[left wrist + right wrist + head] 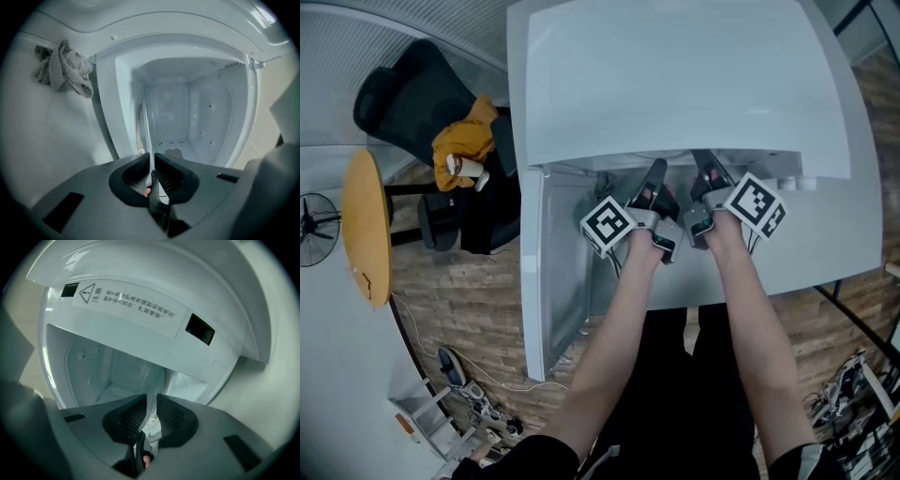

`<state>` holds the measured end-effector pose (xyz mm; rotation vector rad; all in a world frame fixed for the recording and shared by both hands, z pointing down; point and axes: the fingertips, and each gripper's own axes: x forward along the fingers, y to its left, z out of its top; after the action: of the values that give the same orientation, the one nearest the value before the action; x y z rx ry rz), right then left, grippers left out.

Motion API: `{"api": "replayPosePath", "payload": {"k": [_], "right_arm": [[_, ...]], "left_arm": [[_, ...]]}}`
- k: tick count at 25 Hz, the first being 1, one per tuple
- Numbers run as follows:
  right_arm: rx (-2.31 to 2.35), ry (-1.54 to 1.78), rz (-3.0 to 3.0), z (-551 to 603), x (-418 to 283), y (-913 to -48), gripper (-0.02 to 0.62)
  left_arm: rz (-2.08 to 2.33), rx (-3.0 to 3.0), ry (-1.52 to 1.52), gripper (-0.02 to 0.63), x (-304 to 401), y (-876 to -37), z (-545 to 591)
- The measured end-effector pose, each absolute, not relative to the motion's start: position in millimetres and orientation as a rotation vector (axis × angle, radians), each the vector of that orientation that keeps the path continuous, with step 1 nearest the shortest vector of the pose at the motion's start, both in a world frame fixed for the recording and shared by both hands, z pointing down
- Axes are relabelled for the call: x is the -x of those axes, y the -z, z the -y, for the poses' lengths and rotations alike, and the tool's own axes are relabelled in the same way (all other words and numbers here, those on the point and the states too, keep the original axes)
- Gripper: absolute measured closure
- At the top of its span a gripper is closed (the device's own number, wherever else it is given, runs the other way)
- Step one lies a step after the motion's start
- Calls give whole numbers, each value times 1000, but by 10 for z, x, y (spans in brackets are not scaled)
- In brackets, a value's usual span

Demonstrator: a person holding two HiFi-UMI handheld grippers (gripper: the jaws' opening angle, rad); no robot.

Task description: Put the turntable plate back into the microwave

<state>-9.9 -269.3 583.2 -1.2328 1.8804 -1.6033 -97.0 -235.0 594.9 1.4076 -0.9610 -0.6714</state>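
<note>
Left gripper (152, 157): my jaws are clamped on the plate (149, 136), a thin clear pane seen edge-on and running straight ahead from between the pads. Right gripper (151, 399): clamped on the same plate (157, 385), its edge slanting up and away from the pads. From the head view both grippers, left (654, 183) and right (708, 178), sit side by side at the mouth of the microwave (675, 84), their tips under its top edge, so the plate is at the opening; I cannot tell how far inside it reaches. Ahead of the left gripper: the white cavity (211, 117), lit, its floor just beyond the plate's far edge. Up and left of that gripper, outside the cavity: a grey cloth (65, 70). Above the right gripper: a warning label (126, 301) on the white casing. Left of the left gripper: the door (546, 281), swung open. Well beyond the door: a dark chair (412, 94) with a yellow garment (464, 141), a round wooden table (366, 225) and a fan (314, 225).
</note>
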Motion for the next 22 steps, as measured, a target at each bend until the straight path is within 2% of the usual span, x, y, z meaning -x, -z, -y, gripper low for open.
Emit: {"api": "replayPosePath", "payload": {"k": [3, 7, 22], "right_arm": [[1260, 1583, -1910, 2627, 57, -5794, 539], [1267, 1564, -1926, 2571, 53, -5763, 577], [1298, 1549, -1985, 2411, 96, -5766, 579]], "left_arm": [[953, -1380, 712, 580, 950, -5944, 2364], [965, -1369, 713, 581, 971, -5973, 2377], [971, -1378, 687, 580, 1032, -5998, 2279]]}}
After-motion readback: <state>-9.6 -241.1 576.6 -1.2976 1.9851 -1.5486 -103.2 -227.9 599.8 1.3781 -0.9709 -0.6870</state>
